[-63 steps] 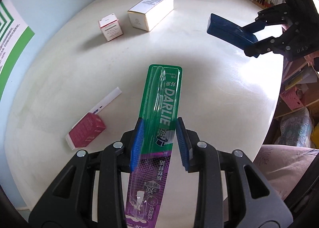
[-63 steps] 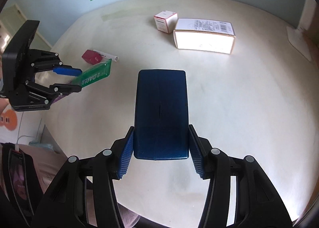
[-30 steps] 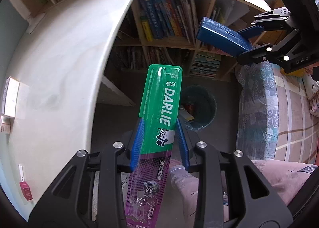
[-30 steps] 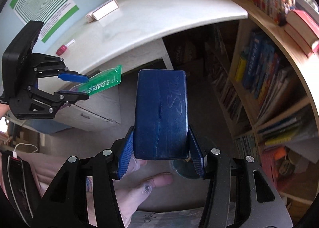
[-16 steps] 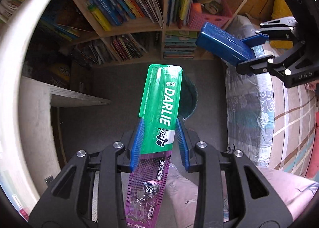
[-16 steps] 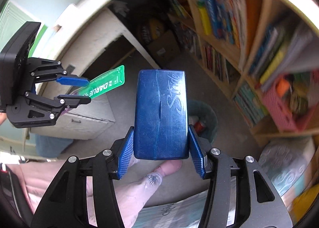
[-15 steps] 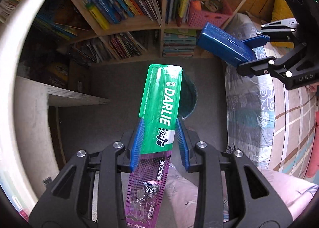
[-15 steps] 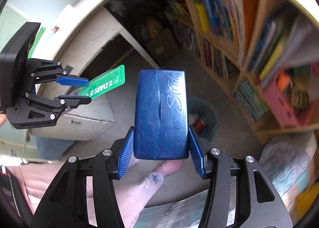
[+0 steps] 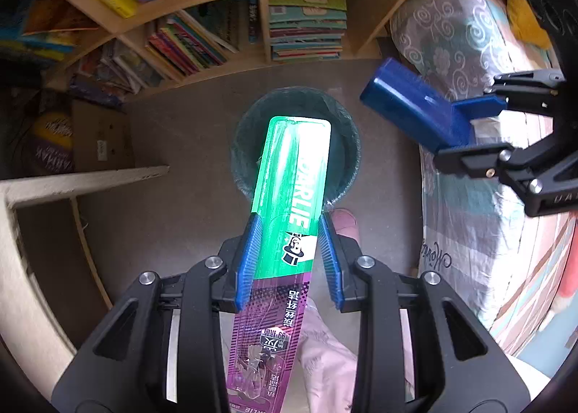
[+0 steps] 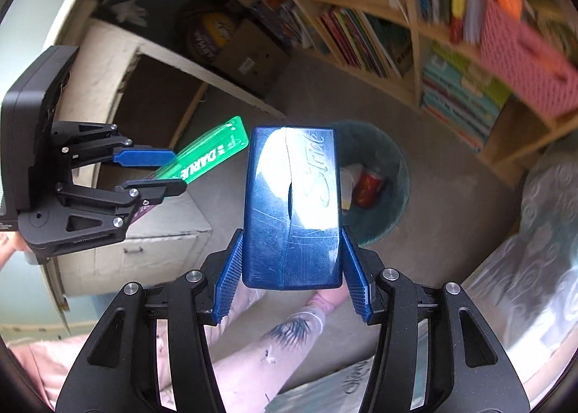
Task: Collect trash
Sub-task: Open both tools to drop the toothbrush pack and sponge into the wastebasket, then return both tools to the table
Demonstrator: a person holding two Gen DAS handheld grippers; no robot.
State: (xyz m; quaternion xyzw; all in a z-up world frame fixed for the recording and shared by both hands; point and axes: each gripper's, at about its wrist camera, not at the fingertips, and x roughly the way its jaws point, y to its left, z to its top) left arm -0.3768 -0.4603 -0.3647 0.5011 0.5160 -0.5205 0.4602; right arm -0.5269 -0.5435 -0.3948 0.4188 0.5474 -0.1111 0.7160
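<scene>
Surface edge: the pale surface [image 9: 83, 180] ends at the left of the left wrist view, its underside open above bare floor [image 9: 180, 131].
Open room: grey floor lies clear all round the bin [image 9: 346, 145], between the surface, the bookshelf [image 9: 267, 48] and the bed [image 9: 466, 167].
Left gripper [image 9: 288, 254]: clamped on the toothbrush pack [image 9: 292, 196], both blue pads pressing its long edges; it points down over the bin.
Toothbrush pack: one; long flat card, green toward the far end with white DARLIE lettering, purple toward the near end, under a clear blister. Its green tip hangs over the bin mouth.
Bin: one; round, dark teal, lined with a bag, standing on the floor. In the right wrist view a red can [image 10: 366, 185] and some pale scraps lie inside.
Right gripper [image 10: 290, 279]: clamped on the blue box [image 10: 292, 207], pads against its two sides.
Blue box: one; glossy, rectangular, scuffed, with pale script lettering. It is held in the air beside the pack, near the bin's rim on the bed side.
Person: a foot [image 9: 345, 223] rests just beside the bin.
Bed: patterned cover, right edge of the floor.
</scene>
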